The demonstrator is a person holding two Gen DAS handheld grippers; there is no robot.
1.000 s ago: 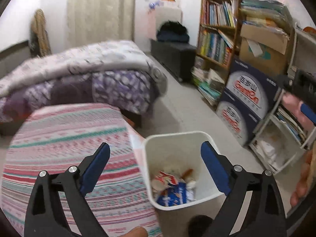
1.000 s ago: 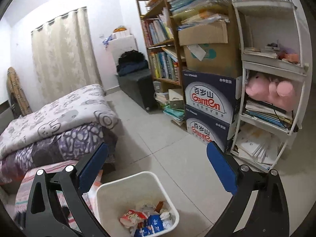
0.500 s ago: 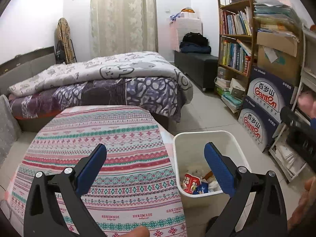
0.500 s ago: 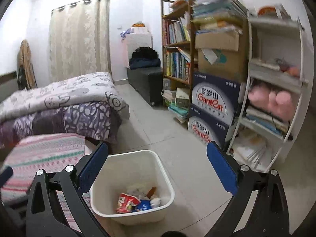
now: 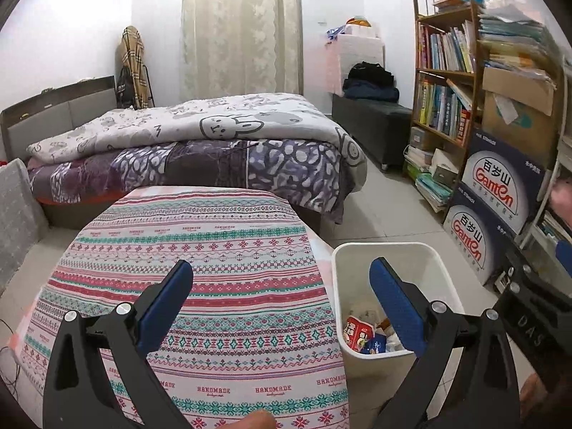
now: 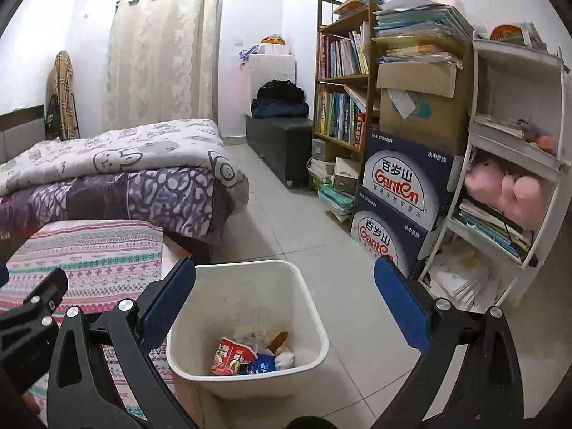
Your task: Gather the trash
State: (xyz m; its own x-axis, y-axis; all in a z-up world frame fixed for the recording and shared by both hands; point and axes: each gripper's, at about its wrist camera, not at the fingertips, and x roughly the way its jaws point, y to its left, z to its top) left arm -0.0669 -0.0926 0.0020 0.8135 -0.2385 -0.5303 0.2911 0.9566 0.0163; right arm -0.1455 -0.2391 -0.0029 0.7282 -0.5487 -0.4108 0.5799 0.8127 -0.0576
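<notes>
A white bin (image 6: 311, 300) stands on the tiled floor beside a table with a striped patterned cloth (image 5: 200, 250). The bin also shows in the left wrist view (image 5: 343, 286). Inside lie a red-and-white wrapper (image 6: 230, 355), a blue wrapper (image 6: 261, 364) and other scraps. My left gripper (image 5: 282, 300) is open and empty above the cloth's right edge. My right gripper (image 6: 284, 298) is open and empty above the bin. The cloth top shows no loose item.
A bed with a purple and white quilt (image 5: 214, 143) lies behind the table. A bookshelf (image 6: 343, 107), stacked water cartons (image 6: 397, 196) and a white shelf unit (image 6: 514, 178) line the right wall. A dark bench (image 6: 282, 136) stands at the back.
Both grippers have pulled up and back from the bin. The left view has swung left, so more of the cloth and bed shows. Both stay open.
</notes>
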